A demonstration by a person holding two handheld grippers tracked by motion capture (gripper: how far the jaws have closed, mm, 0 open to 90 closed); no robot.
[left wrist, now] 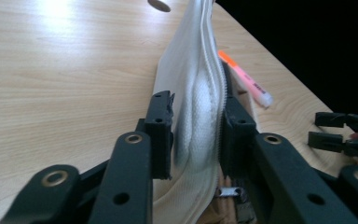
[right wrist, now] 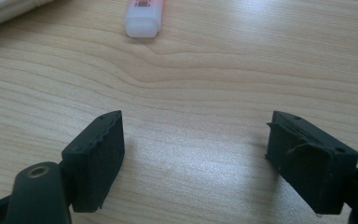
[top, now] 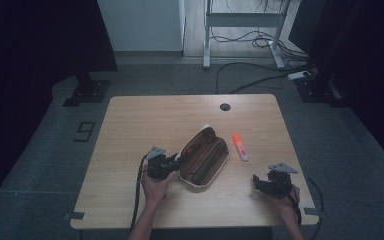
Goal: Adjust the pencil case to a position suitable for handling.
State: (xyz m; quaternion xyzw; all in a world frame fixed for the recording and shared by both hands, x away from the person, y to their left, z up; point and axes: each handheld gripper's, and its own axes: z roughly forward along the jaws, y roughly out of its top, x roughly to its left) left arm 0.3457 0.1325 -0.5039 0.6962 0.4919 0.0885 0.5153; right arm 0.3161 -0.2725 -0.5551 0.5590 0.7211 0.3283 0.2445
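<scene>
An open pencil case [top: 202,155], white outside and brown inside, lies at the middle of the wooden table [top: 145,120]. My left gripper [top: 176,162] is at its left rim. In the left gripper view the jaws straddle the case's white zippered wall [left wrist: 191,93], and the pads do not visibly squeeze it. A pink highlighter with an orange cap [top: 239,147] lies just right of the case, also seen as the highlighter [left wrist: 247,79] and its white end [right wrist: 143,16]. My right gripper [top: 256,181] rests near the table's front right; its jaws [right wrist: 196,135] stand wide apart over bare wood.
A round cable hole [top: 225,106] sits at the table's far edge. Beyond the table stand a white desk frame [top: 242,20], floor cables [top: 260,80] and dark stands on both sides. The other gripper [left wrist: 340,135] shows at the right of the left gripper view.
</scene>
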